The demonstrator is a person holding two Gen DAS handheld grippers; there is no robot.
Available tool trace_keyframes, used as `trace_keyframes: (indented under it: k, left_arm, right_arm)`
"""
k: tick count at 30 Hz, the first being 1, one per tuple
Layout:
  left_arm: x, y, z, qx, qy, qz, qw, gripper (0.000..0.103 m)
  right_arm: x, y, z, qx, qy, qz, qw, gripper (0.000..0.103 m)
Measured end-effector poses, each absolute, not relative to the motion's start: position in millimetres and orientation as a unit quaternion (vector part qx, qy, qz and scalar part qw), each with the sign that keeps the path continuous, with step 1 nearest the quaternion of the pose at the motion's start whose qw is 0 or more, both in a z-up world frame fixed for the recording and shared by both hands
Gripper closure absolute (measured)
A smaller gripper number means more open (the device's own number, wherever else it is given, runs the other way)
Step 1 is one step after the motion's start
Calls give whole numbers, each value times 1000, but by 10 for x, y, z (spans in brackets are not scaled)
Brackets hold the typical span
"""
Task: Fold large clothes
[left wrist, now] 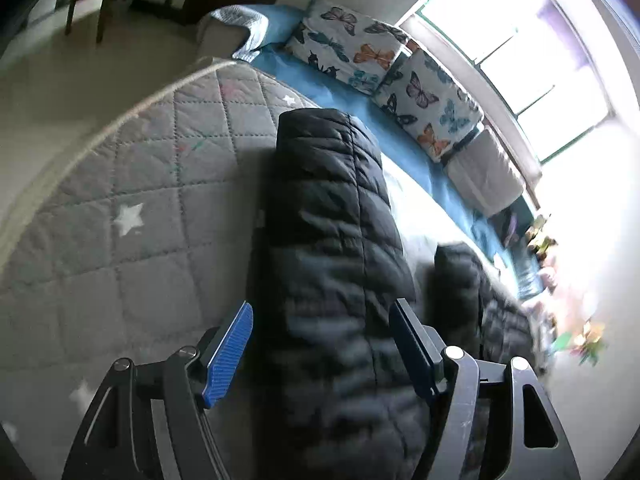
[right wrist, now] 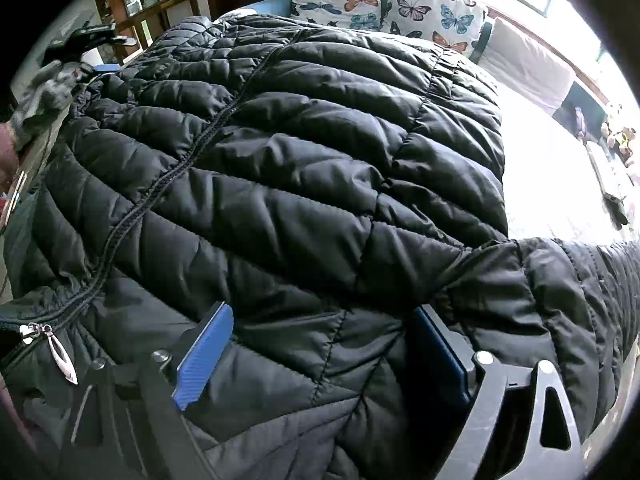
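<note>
Gray quilt (left wrist: 120, 184), black jacket (right wrist: 304, 168), tools apart

One black puffer jacket (right wrist: 304, 168), two butterfly cushions (right wrist: 338, 0) (right wrist: 436, 14), one plain white cushion (right wrist: 528, 64), one star-print grey quilt (left wrist: 132, 208), two grippers (left wrist: 322, 344) (right wrist: 320, 350).

Black quilted puffer jacket (right wrist: 300, 152) spread flat, zipper (right wrist: 160, 184) closed, front up.

A black quilted jacket (right wrist: 280, 152) lies on a grey, white-starred quilt (left wrist: 128, 200), with white butterfly-print cushions (left wrist: 348, 48) at one o'clock and blue-padded grippers (left wrist: 320, 344).
</note>
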State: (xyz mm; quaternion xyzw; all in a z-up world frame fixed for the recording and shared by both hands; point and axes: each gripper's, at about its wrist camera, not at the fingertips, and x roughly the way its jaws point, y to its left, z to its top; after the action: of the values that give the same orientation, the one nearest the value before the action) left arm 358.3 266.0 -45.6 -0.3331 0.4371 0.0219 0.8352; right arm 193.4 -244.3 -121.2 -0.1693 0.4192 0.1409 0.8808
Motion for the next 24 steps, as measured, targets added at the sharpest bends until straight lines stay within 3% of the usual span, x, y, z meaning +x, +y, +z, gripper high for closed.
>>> trace_keyframes:
  k: [6,8,9,10,15,19,21,24]
  left_arm:
    - [3933,2810,-763,-353,418,33,836,34]
    - [3972,2845,-783,-362,404,23,840,62]
    - [3969,2864,-781,-363,401,25,841,85]
    - [3939,2879,-768,-365,398,29,841,89]
    - [3640,3258,-510,-366,336,112,861,92]
    - [3576,3506,-736,-379,373,127,837,93]
    - [3502,3563,-710,-396,357,123,837,94]
    - [3340,3575,-327,-403,306,104,856,95]
  right_arm:
    - [1933,-2438,-1226,-168,419,141,881,2]
    - [1937,-2439,-1227,-168,419,142,881,1]
    - [1941,-2433,-1234,-168,419,142,881,1]
    - [1949,-2427,-1236,-169,420,142,880,0]
    - [1953,-2403,-1235,-172,423,139,879,0]
    - [1964,-2404,-1239,-171,422,142,879,0]
    - [1962,-2401,-1237,-173,423,140,878,0]
    - [1970,-2382,-1233,-180,425,137,876,0]
